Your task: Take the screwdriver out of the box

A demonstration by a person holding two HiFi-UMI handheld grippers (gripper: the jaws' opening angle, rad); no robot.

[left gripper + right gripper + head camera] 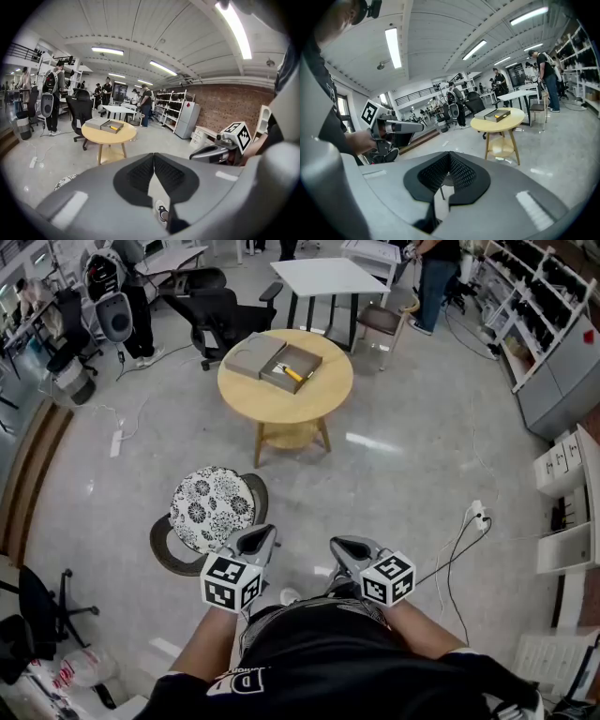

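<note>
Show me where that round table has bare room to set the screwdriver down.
The round table is bare along its near edge, in front of the box, and on its right rim. The far left is crowded: lid and box lie side by side.

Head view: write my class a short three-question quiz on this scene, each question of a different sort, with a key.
1. True or false: the yellow-handled screwdriver lies in the open grey box on the round wooden table.
2. The shut left gripper holds: A the screwdriver, B nothing, C the box.
3. Fill in: the black-and-white patterned chair stands nearest the ___ gripper.
Key: 1 true; 2 B; 3 left.
</note>
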